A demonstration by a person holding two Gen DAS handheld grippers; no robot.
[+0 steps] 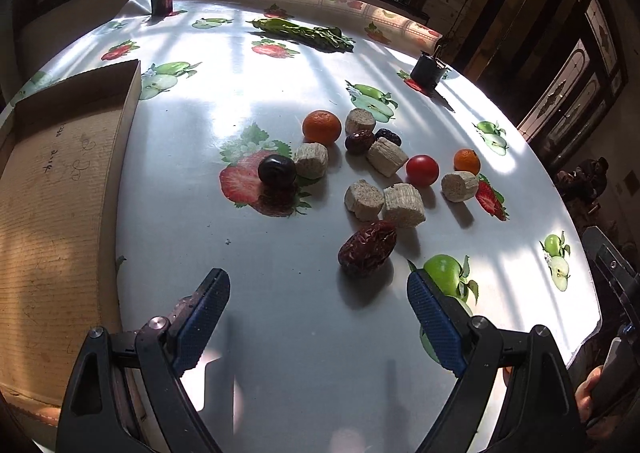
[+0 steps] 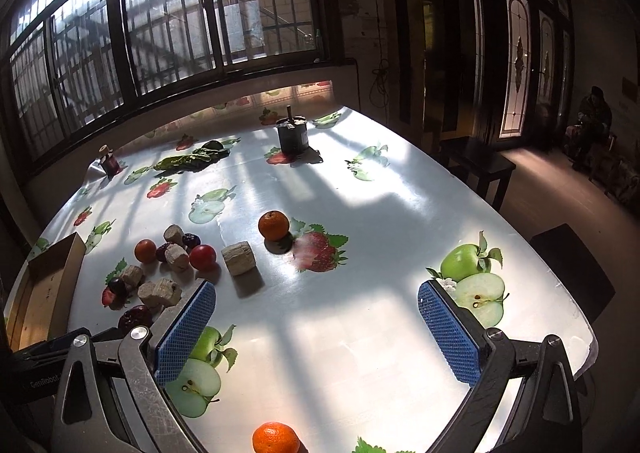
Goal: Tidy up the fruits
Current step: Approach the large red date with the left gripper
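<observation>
A: Status of the left gripper (image 1: 318, 299)?

B: Jaws spread wide, nothing held. The wrinkled red date (image 1: 367, 248) lies on the table (image 1: 280, 353) just ahead, slightly right of centre. The cardboard box (image 1: 52, 189) stands at the left.

A: And the right gripper (image 2: 316, 313)?

B: Also spread, empty, hovering over bare cloth. One orange (image 2: 275, 438) sits near it; another orange (image 2: 273, 225) lies farther off.

A: Procedure?

B: Shift the left gripper right, centre the date between the pads, lower, close gently; soft skin likely bruises. Avoid the beige blocks (image 1: 403, 205) just beyond.

left tongs (image 1: 318, 295): black frame, blue ribbed pads, silver screws | right tongs (image 2: 316, 309): same
</observation>
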